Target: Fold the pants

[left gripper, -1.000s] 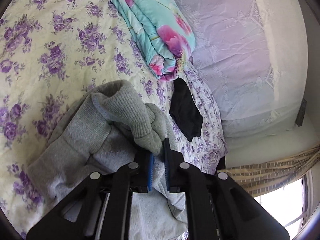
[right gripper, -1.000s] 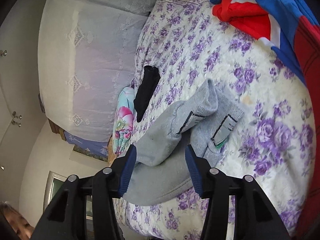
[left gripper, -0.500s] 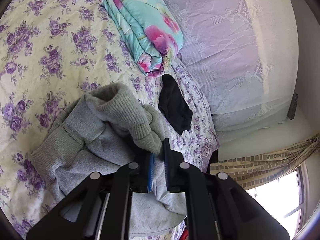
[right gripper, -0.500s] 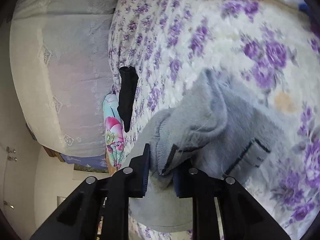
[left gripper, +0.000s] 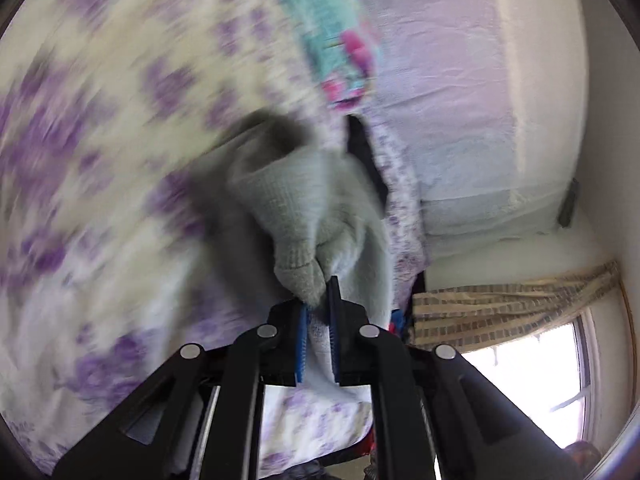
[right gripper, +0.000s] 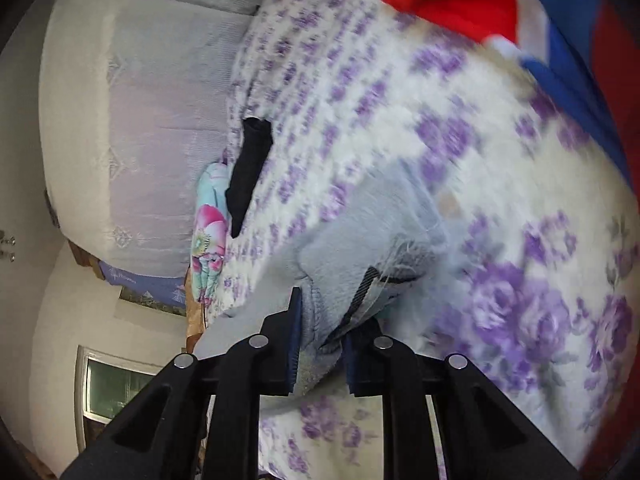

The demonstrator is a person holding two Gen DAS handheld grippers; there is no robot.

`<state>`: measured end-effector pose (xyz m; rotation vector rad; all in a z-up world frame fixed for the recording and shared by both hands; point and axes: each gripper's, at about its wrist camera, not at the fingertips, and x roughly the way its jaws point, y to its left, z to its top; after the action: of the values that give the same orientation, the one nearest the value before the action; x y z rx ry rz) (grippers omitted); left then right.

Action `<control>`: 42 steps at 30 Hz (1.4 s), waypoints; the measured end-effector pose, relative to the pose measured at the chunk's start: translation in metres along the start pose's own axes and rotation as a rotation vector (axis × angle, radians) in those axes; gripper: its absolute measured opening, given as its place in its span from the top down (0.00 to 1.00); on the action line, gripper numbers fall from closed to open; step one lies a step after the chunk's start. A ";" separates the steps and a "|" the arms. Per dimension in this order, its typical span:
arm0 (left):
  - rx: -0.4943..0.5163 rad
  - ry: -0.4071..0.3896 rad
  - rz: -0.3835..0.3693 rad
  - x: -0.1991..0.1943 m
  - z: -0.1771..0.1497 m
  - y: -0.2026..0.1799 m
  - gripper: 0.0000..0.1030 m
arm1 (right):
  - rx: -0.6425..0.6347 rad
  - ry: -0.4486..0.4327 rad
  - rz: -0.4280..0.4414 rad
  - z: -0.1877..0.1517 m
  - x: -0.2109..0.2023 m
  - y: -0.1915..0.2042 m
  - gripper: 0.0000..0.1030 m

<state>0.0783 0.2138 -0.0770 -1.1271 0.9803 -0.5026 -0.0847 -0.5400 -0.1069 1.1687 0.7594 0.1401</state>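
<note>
Left gripper (left gripper: 318, 320) is clamped on a bunched ribbed cuff of the grey fleece sweatpants (left gripper: 312, 216) — the cloth hangs forward from the blue pads and trails down onto the bed. Right gripper (right gripper: 320, 344) is clenched on the thicker hem end of the same pants (right gripper: 360, 248), with a striped label edge pinched just beside the jaws; the fabric fills the gap between them.

The pants lie on the purple-flowered white bedsheet (right gripper: 500, 208), part lifted at both held ends and the middle sagging on the sheet. We judge them soft, limp and fairly light, with a fuzzy surface that grips well — little slip risk, but they will droop and twist between the two holds. Best holds are the thick knit cuffs and seams, not the single fleece layer.

Further out: a black sock-like cloth (right gripper: 250, 168) at the sheet's edge, a rolled teal and pink floral quilt (right gripper: 208, 232) beside it, and a red and blue garment (right gripper: 480, 4) at the far side.
</note>
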 end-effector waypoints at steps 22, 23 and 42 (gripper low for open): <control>0.270 -0.122 -0.158 -0.011 0.029 -0.083 0.92 | -0.290 -0.162 0.155 0.051 -0.033 0.114 0.83; 0.239 -0.092 -0.156 -0.006 0.025 -0.063 0.92 | -0.243 -0.126 0.116 0.046 -0.026 0.089 0.83; 0.037 -0.065 0.016 -0.017 0.000 0.032 0.86 | -0.104 -0.041 0.028 0.023 -0.006 0.000 0.69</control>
<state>0.0652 0.2391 -0.0995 -1.0954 0.9199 -0.4661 -0.0754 -0.5608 -0.1000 1.0805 0.6918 0.1762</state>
